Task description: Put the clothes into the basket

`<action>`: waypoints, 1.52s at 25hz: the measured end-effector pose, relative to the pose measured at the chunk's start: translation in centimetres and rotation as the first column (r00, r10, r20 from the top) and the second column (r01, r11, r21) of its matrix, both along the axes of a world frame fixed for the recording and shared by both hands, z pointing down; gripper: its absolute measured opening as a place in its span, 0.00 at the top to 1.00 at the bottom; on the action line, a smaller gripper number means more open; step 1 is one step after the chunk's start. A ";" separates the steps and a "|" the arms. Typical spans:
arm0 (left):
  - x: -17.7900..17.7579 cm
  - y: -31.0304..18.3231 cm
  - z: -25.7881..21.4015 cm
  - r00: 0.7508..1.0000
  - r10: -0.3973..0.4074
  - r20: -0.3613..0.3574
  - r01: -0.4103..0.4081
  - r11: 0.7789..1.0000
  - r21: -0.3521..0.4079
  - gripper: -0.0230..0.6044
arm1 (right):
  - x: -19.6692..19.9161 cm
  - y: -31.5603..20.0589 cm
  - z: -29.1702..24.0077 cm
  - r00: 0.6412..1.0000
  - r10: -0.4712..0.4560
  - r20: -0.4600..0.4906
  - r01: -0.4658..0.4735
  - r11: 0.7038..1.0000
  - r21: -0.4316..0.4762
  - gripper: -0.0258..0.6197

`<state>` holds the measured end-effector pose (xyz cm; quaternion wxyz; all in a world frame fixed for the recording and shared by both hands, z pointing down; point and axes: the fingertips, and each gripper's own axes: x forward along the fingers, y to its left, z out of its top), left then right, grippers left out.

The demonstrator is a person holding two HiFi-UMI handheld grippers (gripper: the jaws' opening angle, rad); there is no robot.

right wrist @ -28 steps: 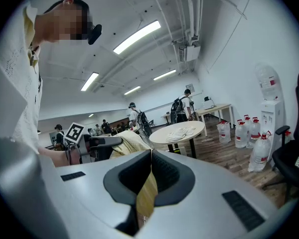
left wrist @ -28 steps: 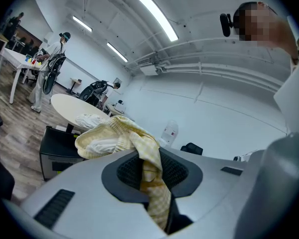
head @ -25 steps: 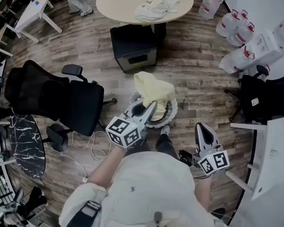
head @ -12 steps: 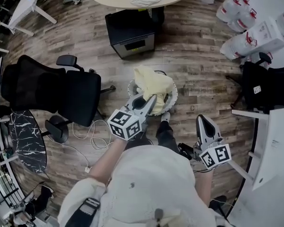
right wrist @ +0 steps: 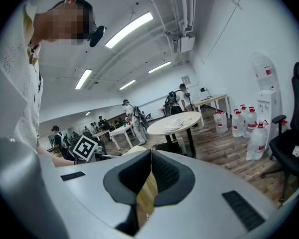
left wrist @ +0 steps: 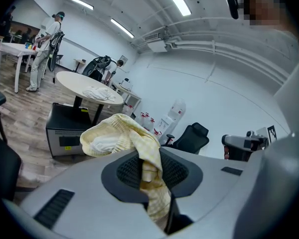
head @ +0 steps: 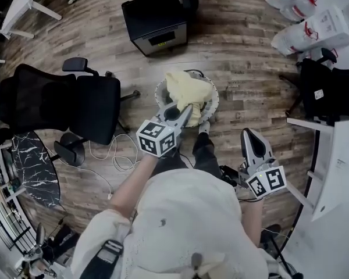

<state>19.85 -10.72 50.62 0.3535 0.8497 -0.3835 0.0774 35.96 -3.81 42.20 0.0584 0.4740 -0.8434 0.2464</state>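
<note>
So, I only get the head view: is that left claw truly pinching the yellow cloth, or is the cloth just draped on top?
Observer: Pinched. The left gripper view shows the left gripper shut on a fold of the yellow cloth, with the rest bunched above the jaws.
Operator: And the round table, barely in my picture?
Observer: The round table has white clothes lying on it.
Operator: Anyone else around?
Observer: A person stands by a white table across the room.
</note>
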 end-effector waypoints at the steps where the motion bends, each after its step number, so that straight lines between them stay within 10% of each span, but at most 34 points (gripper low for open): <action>1: 0.1 0.0 0.7 1.000 0.005 0.008 -0.005 1.000 -0.011 0.83 | 0.0 0.0 0.2 1.000 0.001 0.001 -0.001 1.000 -0.001 0.94; 38: 2.3 1.3 21.1 0.966 0.173 0.191 -0.092 0.924 -0.371 0.83 | 1.7 -2.2 4.1 0.999 0.054 -0.001 -0.053 0.996 -0.067 0.94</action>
